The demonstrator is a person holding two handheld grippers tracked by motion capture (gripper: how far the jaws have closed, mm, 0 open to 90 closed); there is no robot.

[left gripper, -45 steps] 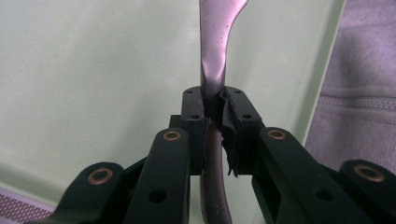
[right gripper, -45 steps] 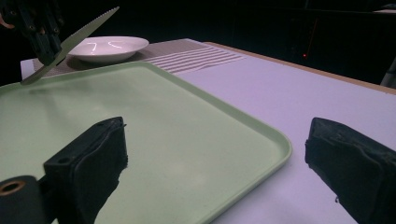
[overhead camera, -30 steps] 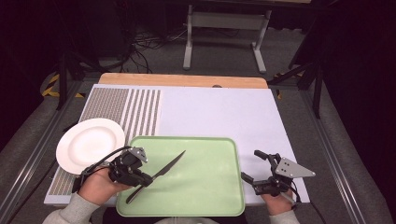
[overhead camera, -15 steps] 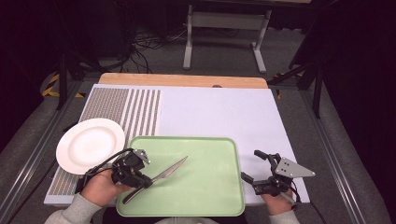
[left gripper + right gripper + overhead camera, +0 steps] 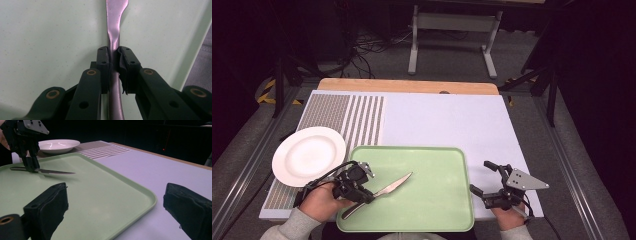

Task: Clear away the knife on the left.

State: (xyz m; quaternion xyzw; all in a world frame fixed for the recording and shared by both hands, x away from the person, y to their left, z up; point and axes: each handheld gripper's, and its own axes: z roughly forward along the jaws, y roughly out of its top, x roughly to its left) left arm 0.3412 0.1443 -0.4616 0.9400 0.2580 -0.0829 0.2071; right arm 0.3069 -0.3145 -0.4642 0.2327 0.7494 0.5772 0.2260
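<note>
The worktop [image 5: 442, 120] carries a green tray [image 5: 432, 200] under the left hand-held gripper [image 5: 357, 187] and a white plate [image 5: 308, 155] just beyond and outboard of it. The left hand-held gripper is clamped on the handle of a knife [image 5: 387, 189], whose blade points ahead of the jaws, low over the tray. The right hand-held gripper [image 5: 484, 180] is spread wide, holding nothing, beside the tray's right rim

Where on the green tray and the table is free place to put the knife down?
The pale green plastic tray is bare right of the steel table knife held by the left claw. The white mat behind the tray is free too. The left side is crowded by the round white plate.
</note>
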